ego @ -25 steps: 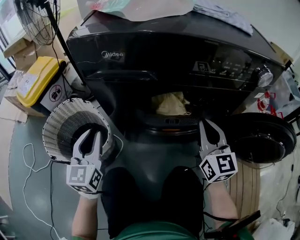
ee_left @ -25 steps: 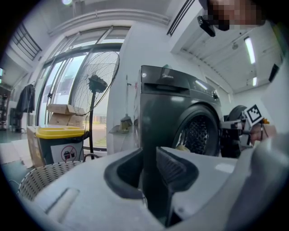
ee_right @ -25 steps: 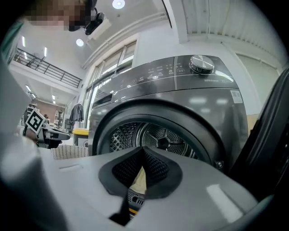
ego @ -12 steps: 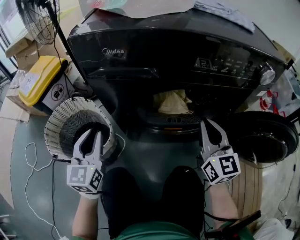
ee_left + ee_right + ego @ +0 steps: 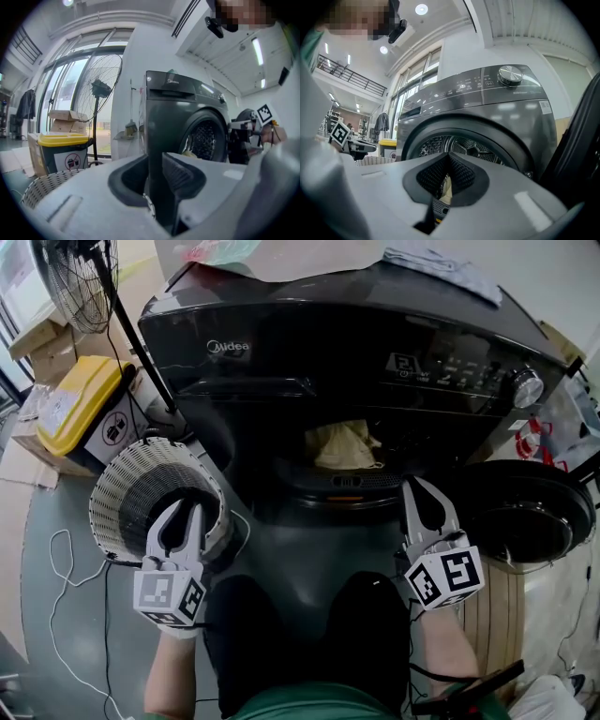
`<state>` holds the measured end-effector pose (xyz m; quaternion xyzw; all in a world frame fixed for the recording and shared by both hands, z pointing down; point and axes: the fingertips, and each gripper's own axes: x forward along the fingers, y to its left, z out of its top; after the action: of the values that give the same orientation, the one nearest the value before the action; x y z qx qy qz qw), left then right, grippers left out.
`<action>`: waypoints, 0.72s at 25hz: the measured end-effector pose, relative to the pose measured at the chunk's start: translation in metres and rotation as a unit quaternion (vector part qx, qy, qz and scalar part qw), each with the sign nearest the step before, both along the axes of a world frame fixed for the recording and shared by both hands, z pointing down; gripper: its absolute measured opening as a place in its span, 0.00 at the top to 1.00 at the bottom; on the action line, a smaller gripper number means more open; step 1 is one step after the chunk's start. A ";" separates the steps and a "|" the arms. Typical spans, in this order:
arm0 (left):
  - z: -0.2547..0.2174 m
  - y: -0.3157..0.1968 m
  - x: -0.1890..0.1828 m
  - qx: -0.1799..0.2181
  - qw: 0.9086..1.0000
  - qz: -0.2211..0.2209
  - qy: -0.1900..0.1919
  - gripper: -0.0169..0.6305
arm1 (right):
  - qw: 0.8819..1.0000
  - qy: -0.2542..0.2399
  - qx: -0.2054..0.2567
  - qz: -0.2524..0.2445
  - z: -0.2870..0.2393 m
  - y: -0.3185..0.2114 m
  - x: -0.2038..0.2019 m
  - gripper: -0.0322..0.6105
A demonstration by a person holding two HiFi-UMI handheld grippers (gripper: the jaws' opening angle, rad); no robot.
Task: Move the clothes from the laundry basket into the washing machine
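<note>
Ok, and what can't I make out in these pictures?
- Basket bottom: in the head view it is dark inside and partly behind the left gripper, so I cannot tell whether any clothes remain.
- Drum: the head view shows only a yellowish cloth. The front of the machine hides the rest, and the right gripper blocks its own view.
- Panel print: too small to read.
- Bundle on top: cut off by the top edge.

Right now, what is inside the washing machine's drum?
A pale yellowish cloth lies just inside the open mouth of the drum. The drum behind it is dark, so anything deeper inside cannot be seen.
</note>
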<state>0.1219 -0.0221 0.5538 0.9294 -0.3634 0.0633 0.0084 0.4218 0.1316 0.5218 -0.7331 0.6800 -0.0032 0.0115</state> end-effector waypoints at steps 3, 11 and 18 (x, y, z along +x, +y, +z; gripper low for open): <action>-0.001 -0.001 -0.001 0.001 1.000 0.001 0.000 0.83 | 1.000 0.002 0.003 0.000 -0.004 0.001 -0.001 0.95; 0.000 -0.003 -0.006 -0.001 1.000 -0.001 -0.003 0.83 | 1.000 0.004 0.002 0.000 -0.004 -0.001 -0.003 0.95; 0.002 -0.006 -0.009 -0.004 1.000 -0.003 -0.002 0.83 | 1.000 0.006 -0.002 0.000 0.000 -0.004 -0.004 0.95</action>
<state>0.1132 -0.0276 0.5553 0.9280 -0.3665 0.0665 0.0114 0.4183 0.1272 0.5219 -0.7330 0.6802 -0.0006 0.0057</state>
